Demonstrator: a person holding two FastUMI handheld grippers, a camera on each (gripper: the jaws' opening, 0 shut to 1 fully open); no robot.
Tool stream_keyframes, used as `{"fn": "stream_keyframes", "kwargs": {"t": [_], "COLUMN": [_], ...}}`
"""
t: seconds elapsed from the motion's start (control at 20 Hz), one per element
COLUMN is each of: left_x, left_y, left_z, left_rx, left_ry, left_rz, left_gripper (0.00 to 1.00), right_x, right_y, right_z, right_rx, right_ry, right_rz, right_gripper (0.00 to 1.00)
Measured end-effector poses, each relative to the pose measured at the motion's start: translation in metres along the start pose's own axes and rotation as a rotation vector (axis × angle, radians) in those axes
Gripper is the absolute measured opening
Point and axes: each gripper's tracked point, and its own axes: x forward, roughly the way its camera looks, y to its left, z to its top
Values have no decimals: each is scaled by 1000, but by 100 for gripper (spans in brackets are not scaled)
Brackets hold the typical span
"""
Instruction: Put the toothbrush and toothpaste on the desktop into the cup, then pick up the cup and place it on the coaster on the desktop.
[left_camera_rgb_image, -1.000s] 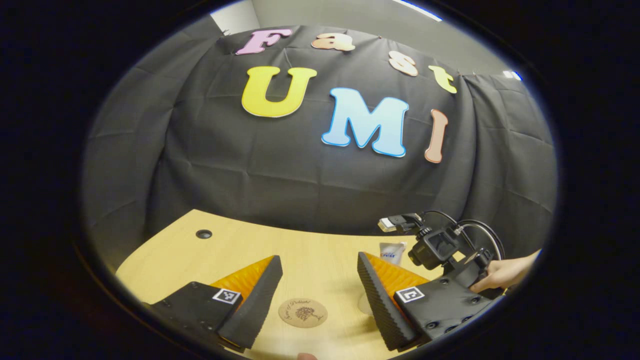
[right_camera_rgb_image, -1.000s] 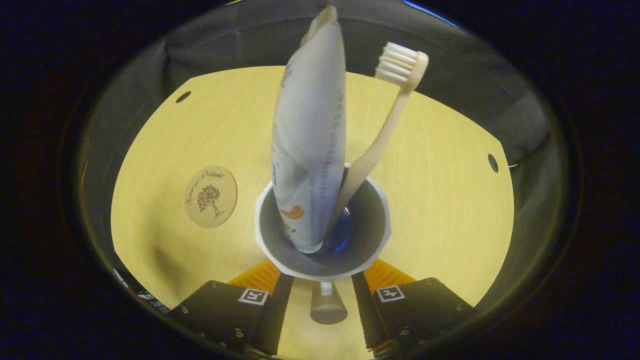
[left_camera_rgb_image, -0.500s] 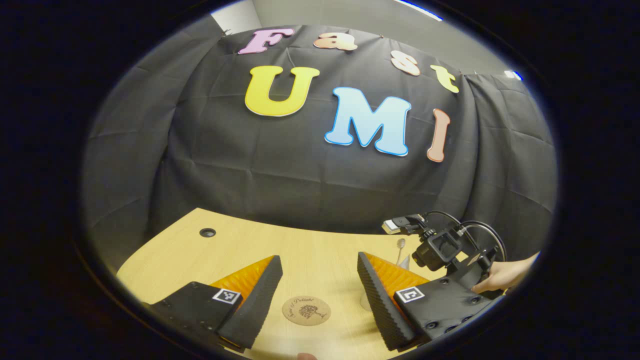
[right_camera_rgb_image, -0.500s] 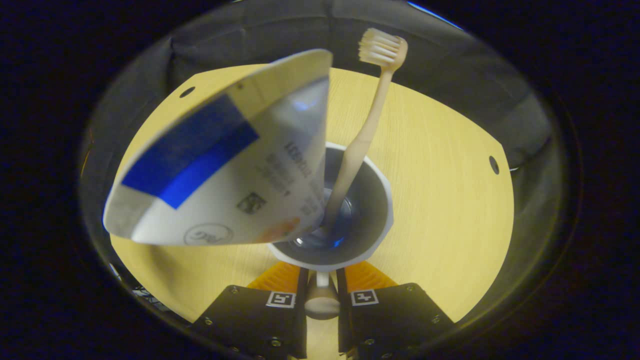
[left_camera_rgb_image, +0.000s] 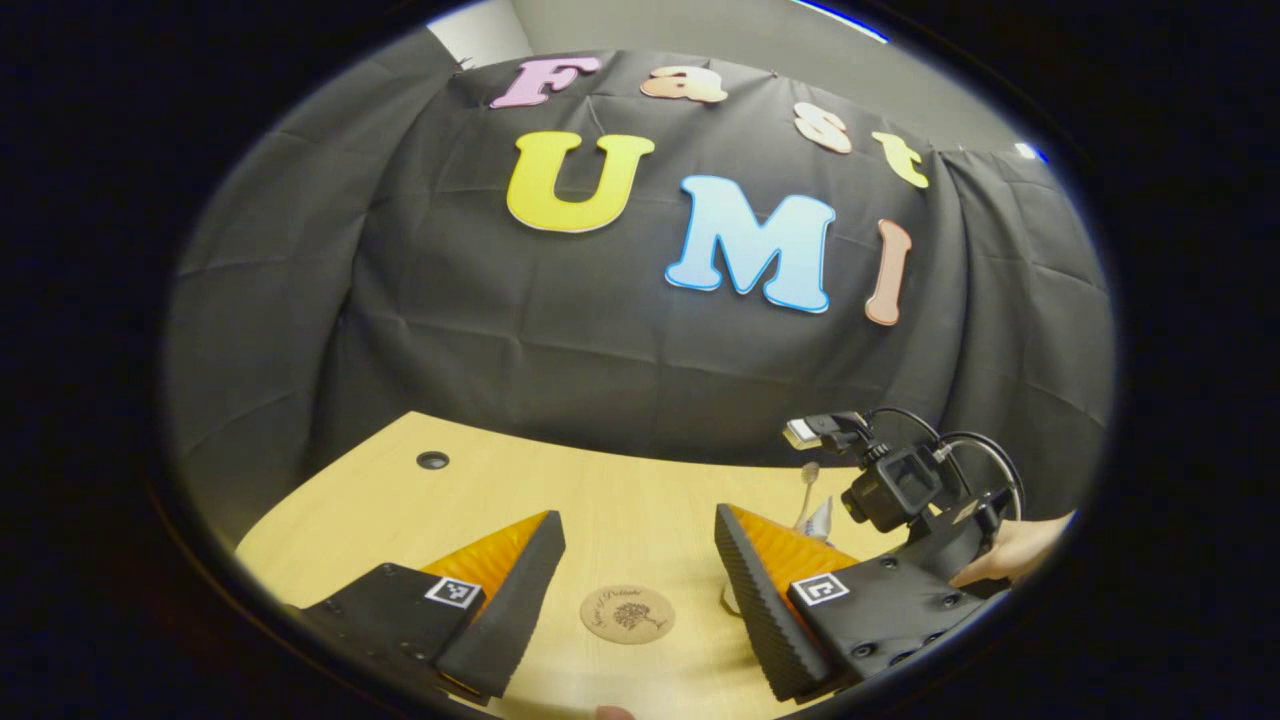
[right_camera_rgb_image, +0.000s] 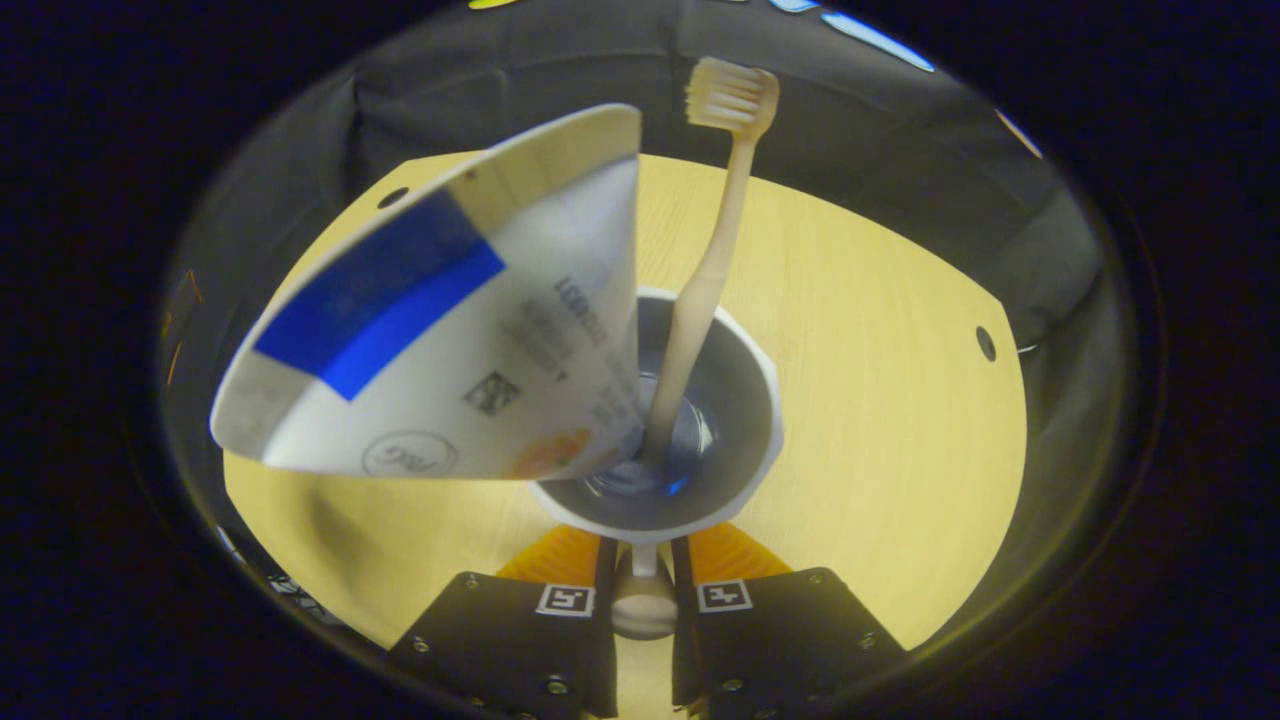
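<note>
Now my right gripper (right_camera_rgb_image: 642, 600) has its jaws drawn in on the cup handle (right_camera_rgb_image: 642, 612), where a second ago they stood wide on either side of it; the pinch came half a second back and has held since, so I judge the grasp made. With that closing the cup (right_camera_rgb_image: 745, 440) turned or tipped a little, for the toothpaste (right_camera_rgb_image: 450, 350) swung from edge-on and upright to leaning broad-face toward my camera, and the toothbrush (right_camera_rgb_image: 700, 290) straightened beside it, bristles up. Both stand in the cup, so the filling half of the task lies done as the sentence wants it, and what I read as left is the carry to the coaster (left_camera_rgb_image: 627, 614). My left gripper (left_camera_rgb_image: 640, 590) hangs with its jaws spread and nothing between them, and has barely shifted across the second. From the right gripper view I get the inside of the cup and the pinch on the handle, but the tube's broad face covers the bench (right_camera_rgb_image: 880, 400) where the coaster showed before. From the left gripper view I get the coaster lying bare on the bench just ahead, and, beyond my own right finger, the other gripper with the hand (left_camera_rgb_image: 1010, 552) holding it and the brush head poking up, the cup apart from the coaster.
</note>
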Motion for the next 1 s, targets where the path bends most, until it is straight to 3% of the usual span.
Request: {"fn": "stream_keyframes", "kwargs": {"t": [0.75, 1.0], "left_x": [-57, -68], "left_y": [63, 81], "left_z": [15, 19], "left_rx": [-7, -11], "left_ry": [-30, -33], "left_rz": [94, 113], "left_gripper": [96, 94], "right_x": [1, 13], "right_y": [95, 113], "right_z": [28, 33], "right_rx": [-119, -148], "right_ry": [8, 31], "right_rz": [92, 87], "right_gripper": [22, 22]}}
